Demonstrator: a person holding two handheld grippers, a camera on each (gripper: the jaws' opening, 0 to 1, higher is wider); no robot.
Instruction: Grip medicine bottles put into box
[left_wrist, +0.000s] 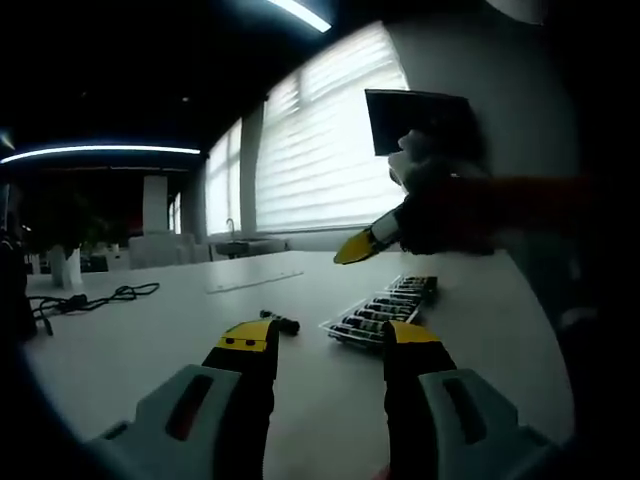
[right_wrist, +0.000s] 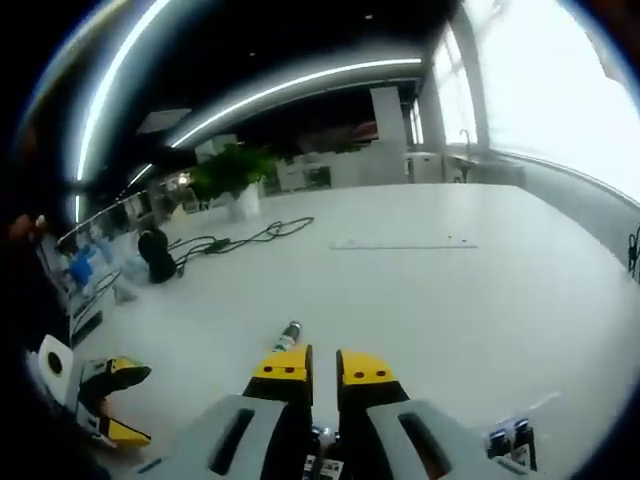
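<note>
a: tong state?
b: left gripper (left_wrist: 328, 345) jaws spread, nothing between. right gripper (right_wrist: 323, 366) jaws nearly closed, no grasp visible.
a: bottles?
b: loose medicine bottle (left_wrist: 279, 322) on table (left_wrist: 150, 340), just left of the box (left_wrist: 385, 310) of bottles.

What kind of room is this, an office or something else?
Likely an open office or meeting space: a long white table, big windows with blinds, ceiling strip lights and a potted plant.

1 dark bottle (left_wrist: 279, 322) lies flat — beside bottle-filled clear box (left_wrist: 383, 310)
</note>
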